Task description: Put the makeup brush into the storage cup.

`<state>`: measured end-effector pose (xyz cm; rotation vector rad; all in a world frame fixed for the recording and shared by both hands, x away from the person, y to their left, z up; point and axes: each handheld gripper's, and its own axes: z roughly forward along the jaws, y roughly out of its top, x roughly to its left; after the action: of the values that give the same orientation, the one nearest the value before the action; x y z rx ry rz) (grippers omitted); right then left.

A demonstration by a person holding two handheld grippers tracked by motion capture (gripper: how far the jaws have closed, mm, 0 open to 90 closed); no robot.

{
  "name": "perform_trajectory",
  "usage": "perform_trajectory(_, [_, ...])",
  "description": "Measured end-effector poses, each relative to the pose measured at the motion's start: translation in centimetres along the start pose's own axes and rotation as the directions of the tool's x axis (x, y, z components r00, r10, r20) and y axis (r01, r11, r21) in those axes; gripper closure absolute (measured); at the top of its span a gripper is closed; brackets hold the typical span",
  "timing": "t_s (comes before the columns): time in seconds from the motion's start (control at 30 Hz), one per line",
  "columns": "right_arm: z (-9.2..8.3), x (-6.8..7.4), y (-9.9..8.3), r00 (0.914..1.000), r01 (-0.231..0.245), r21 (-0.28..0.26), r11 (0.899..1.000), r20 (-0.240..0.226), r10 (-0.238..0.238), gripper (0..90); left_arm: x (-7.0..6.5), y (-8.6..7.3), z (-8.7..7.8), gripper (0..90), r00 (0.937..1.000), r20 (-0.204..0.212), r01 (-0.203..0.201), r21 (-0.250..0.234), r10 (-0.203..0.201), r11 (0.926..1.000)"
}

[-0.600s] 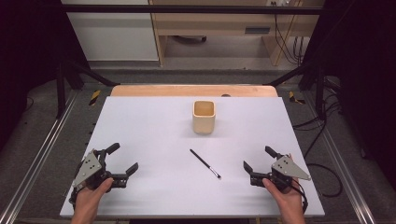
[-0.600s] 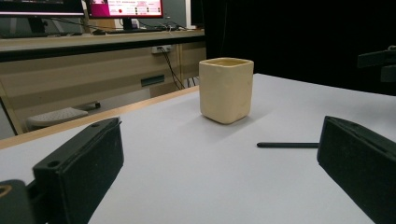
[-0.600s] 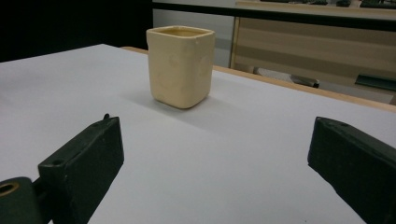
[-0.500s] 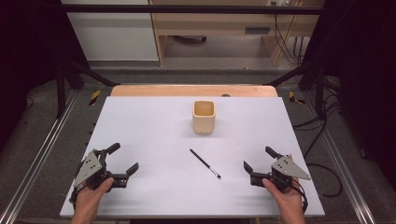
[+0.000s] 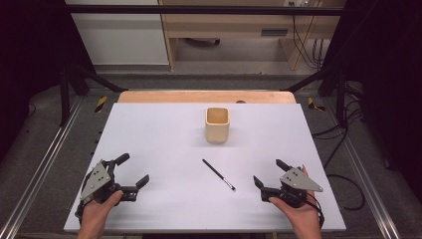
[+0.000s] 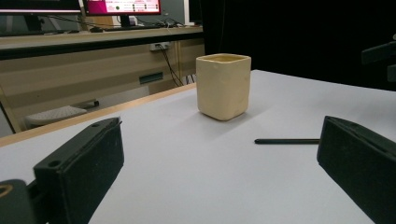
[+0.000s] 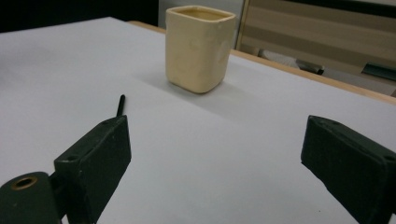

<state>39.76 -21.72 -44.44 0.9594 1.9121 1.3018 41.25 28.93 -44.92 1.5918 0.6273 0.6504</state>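
Both grippers sit low at the near edge of the white table [image 5: 164, 124], one at each corner, and nothing is in either of them. The left gripper [image 5: 133, 172] rests in the person's left hand [image 5: 97, 214] at the near left, jaws spread wide and empty, angled toward the middle of the table. Over on the other side, the right gripper [image 5: 268, 174] sits in the right hand [image 5: 301, 216], jaws also apart with only bare tabletop between them. Between the two, a little closer to the right gripper, lies the black pen [image 5: 219, 175], flat on the table, slanting from far left to near right with a pale tip at its near end. It is clear of both grippers, touched by neither. Beyond it, toward the far edge and well apart from the pen, stands the cream cup [image 5: 217, 125], upright, square-mouthed with rounded corners. From the left gripper view the cup [image 6: 223, 86] stands straight ahead between the two black jaws, and the pen [image 6: 286, 141] lies level just inside the right-hand jaw. From the right gripper view the cup [image 7: 199, 47] is ahead again, and the pen [image 7: 121, 104] pokes up from behind the left-hand jaw, pointing away across the table.
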Motion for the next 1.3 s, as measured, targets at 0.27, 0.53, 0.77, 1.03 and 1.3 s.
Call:
perform_trajectory(0.27, [1.3,1.3,2.1,0.999,0.035,0.117,0.992,-0.031,-0.032,11.1,-0.1,0.0,0.1,0.3,1.0,0.002,-0.003,-0.003,0.003,1.0])
perform_trajectory(0.53, [2.2,1.2,3.8,0.9976,0.019,0.202,0.979,-0.069,-0.006,7.0,-0.2,0.1,0.0,0.3,1.0,0.002,0.0,-0.003,0.0,1.0])
perform_trajectory(0.77, [3.0,1.2,5.2,0.9957,0.049,0.266,0.963,-0.09,-0.025,6.0,-0.1,0.1,0.0,0.3,1.0,-0.004,0.006,-0.008,-0.006,0.9999])
perform_trajectory(1.03, [4.7,2.3,6.4,0.9874,0.125,0.36,0.925,-0.136,-0.081,8.3,-0.4,0.2,0.1,0.3,1.0,0.005,-0.001,-0.004,0.001,1.0])
perform_trajectory(1.3, [6.7,3.5,7.1,0.9787,0.159,0.434,0.887,-0.187,-0.084,7.2,-0.3,0.3,-0.3,0.3,1.0,0.002,-0.005,-0.008,0.005,1.0])
